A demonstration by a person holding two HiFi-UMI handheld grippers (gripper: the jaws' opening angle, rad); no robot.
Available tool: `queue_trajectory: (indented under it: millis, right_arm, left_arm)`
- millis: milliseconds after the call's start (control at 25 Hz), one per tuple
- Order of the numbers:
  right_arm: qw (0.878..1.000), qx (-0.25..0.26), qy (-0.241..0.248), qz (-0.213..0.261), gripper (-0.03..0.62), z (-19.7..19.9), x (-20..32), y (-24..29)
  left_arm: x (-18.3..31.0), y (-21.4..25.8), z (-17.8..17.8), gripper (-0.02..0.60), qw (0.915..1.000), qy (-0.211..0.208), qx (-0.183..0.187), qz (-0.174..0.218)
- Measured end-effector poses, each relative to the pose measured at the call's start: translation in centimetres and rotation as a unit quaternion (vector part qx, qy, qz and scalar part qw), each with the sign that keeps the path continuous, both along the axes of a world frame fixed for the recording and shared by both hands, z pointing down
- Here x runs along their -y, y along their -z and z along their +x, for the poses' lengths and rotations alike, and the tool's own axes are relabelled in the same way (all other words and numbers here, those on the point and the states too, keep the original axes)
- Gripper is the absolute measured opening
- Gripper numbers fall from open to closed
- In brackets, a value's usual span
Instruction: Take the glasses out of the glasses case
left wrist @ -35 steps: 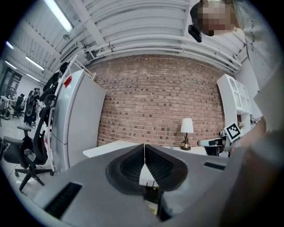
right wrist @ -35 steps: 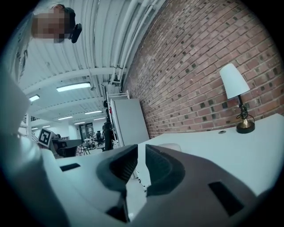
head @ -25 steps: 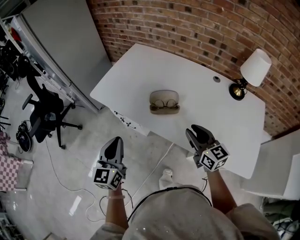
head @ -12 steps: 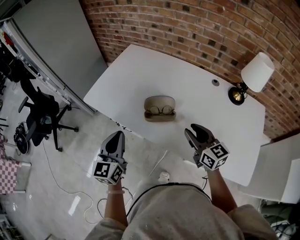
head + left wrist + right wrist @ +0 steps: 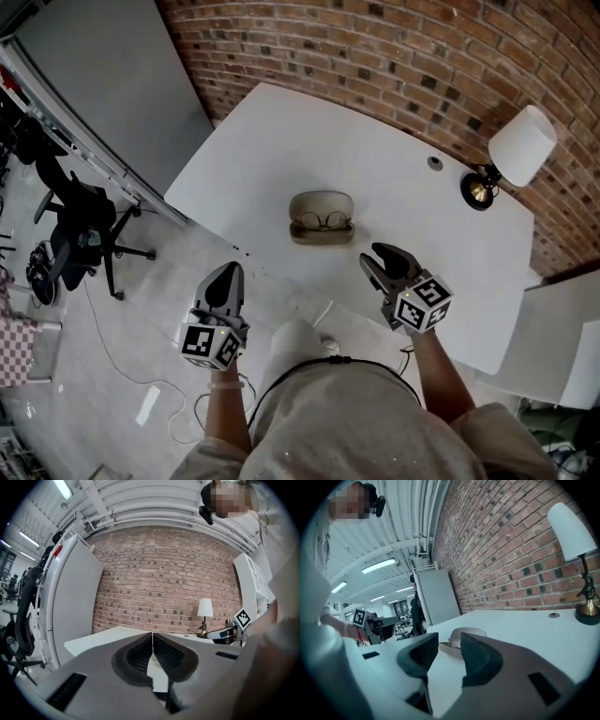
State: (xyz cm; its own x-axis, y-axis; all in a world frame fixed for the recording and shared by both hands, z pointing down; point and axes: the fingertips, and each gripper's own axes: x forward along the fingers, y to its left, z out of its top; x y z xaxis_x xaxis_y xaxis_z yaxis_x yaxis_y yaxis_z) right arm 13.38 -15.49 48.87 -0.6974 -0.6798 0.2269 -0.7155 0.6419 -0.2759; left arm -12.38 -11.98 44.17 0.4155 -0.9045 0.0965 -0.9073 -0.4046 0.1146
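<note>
A beige glasses case [image 5: 321, 217] lies open on the white table [image 5: 281, 141], with thin-rimmed glasses [image 5: 324, 222] inside. My right gripper [image 5: 375, 255] hovers over the table's near edge, to the right of the case and short of it. Its jaws are opening, with nothing between them. In the right gripper view the case [image 5: 468, 632] shows beyond the gap of my right gripper [image 5: 449, 651]. My left gripper [image 5: 228, 273] hangs over the floor, off the table's near left edge. Its jaws meet and hold nothing, as my left gripper [image 5: 152, 641] shows in its own view.
A lamp [image 5: 511, 150] with a white shade stands at the table's far right, near a cable hole [image 5: 434, 161]. A brick wall [image 5: 394, 47] runs behind the table. A grey cabinet [image 5: 103, 66] and an office chair [image 5: 84, 234] stand to the left; cables lie on the floor.
Both grippers have come closer to the table, the right one toward the case. The right jaws stand wider apart than before. The left jaws stayed shut.
</note>
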Motion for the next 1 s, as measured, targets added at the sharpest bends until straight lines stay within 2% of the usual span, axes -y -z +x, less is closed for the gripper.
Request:
queue_trajectory:
  millis: [280,560,840,1000]
  right_arm:
    - [0.998,-0.052,0.043,-0.012,0.156,-2.7,3.6,-0.6]
    - [0.987,-0.128,0.085,-0.036,0.156,-4.8,7.4,-2.2]
    - [0.957,-0.237,0.164,-0.040,0.147,-6.5,9.0,-5.1]
    - [0.928,-0.291,0.226,-0.049,0.135,-7.5,9.1,-6.9]
  left_arm:
    - [3.0,-0.2,-2.5,0.008,1.0000,0.003,-0.003,0.001]
    - [8.1,0.9,-3.3,0.008,0.9993,-0.035,0.001,0.013]
    - [10.8,-0.5,-3.3,0.008,0.9985,-0.055,-0.005,-0.003]
    - [11.7,-1.3,-3.5,0.008,0.9982,-0.057,-0.010,-0.015]
